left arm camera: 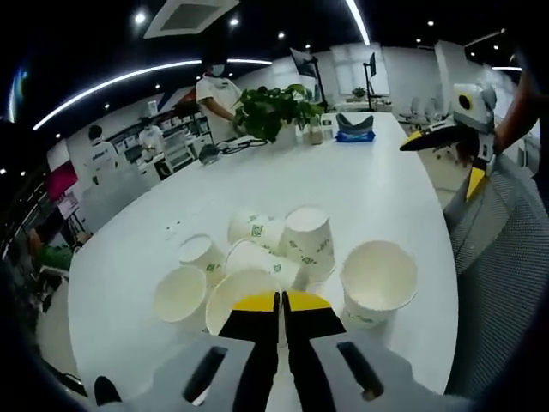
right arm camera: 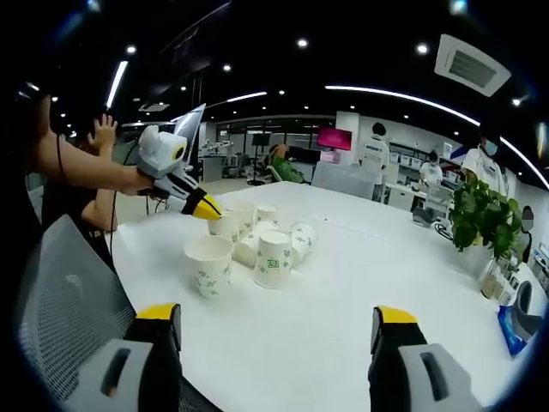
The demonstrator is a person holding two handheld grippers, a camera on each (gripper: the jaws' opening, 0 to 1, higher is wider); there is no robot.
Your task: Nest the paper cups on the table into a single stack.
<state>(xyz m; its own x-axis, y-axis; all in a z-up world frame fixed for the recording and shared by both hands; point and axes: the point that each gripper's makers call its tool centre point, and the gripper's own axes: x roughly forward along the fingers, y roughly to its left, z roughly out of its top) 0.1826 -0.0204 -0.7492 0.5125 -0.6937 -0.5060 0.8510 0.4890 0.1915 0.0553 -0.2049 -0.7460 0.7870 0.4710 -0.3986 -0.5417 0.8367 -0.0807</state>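
Observation:
Several white paper cups with green prints cluster on the white table [left arm camera: 360,189]. One upright cup [left arm camera: 377,279] stands at the right, another upright cup [left arm camera: 180,294] at the left, and an upside-down cup [left arm camera: 309,240] sits among cups lying on their sides. My left gripper [left arm camera: 279,302] is shut, with its yellow tips over the near rim of a wide cup [left arm camera: 236,300]. In the right gripper view the left gripper [right arm camera: 206,208] hovers just above the cluster, near an upright cup [right arm camera: 208,264]. My right gripper [right arm camera: 276,318] is open and well back from the cups, and it also appears high at the right, right gripper [left arm camera: 459,154].
A potted plant [left arm camera: 274,107] and a blue object [left arm camera: 354,129] stand at the table's far end. A grey mesh chair [left arm camera: 506,283] sits by the near table edge. People stand by desks in the background. The person's arm [right arm camera: 77,167] holds the left gripper.

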